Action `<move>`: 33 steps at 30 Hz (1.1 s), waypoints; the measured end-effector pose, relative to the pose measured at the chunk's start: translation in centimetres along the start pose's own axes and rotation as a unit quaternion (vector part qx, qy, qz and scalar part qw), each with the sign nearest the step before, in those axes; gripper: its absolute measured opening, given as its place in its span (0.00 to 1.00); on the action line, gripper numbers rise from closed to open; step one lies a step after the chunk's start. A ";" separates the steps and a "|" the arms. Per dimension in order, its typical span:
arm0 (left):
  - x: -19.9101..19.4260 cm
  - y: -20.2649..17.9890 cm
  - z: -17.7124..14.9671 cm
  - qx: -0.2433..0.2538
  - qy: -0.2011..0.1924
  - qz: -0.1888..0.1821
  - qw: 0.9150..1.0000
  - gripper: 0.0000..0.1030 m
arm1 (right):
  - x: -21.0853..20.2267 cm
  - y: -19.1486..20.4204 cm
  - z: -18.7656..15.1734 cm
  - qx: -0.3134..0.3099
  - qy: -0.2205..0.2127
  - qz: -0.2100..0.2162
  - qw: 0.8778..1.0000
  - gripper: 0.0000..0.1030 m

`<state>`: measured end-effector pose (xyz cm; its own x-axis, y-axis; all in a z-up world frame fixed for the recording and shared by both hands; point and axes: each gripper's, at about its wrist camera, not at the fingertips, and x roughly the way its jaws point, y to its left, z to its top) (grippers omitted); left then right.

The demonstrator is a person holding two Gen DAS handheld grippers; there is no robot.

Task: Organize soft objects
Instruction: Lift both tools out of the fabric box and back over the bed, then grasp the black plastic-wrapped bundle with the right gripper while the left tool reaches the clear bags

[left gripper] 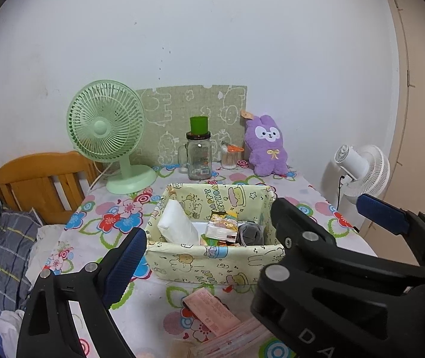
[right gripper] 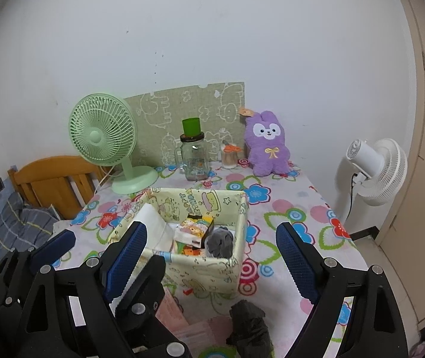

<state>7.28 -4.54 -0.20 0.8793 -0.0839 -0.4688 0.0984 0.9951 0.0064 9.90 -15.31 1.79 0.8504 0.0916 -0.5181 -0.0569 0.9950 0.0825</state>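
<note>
Right gripper jaws spread wide, empty; left gripper likewise released; pale yellow cartoon-print fabric box on floral tablecloth holds grey soft bundle; dark crumpled cloth lies in front of box

On the box in front of me, the inside of the far wall carries "HAPPY BIRTHDAY" in outlined letters, running tilted beside a cake drawing; the right wrist view shows the same words. The same print recurs on the near outer wall, too small and skewed for me to read. On the body of my right gripper, low in the left wrist view, I see white letters "DA", cut off by the edge. The jar has a label I cannot read.
</note>
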 end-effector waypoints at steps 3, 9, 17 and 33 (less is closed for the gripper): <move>-0.5 -0.2 -0.7 -0.003 -0.002 0.000 1.000 0.92 | -0.7 -0.1 -0.7 -0.003 -0.003 -0.003 1.000 0.88; -0.8 -0.4 -2.2 -0.009 0.004 0.002 1.000 0.92 | -1.2 -0.3 -2.1 -0.006 0.003 -0.004 1.000 0.88; -0.1 -0.3 -4.3 -0.018 0.020 0.007 1.000 0.92 | -1.1 -0.6 -4.4 -0.010 0.012 0.008 1.000 0.88; 2.2 -1.0 -8.1 -0.013 0.070 0.008 0.997 0.89 | 1.1 -1.8 -8.4 0.006 0.053 0.008 0.999 0.88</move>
<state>5.30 -5.27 -8.40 0.8069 -0.0608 -0.5876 0.0703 0.9975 -0.0066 6.51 -16.62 -6.11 0.7899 0.1116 -0.6030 -0.0624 0.9928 0.1019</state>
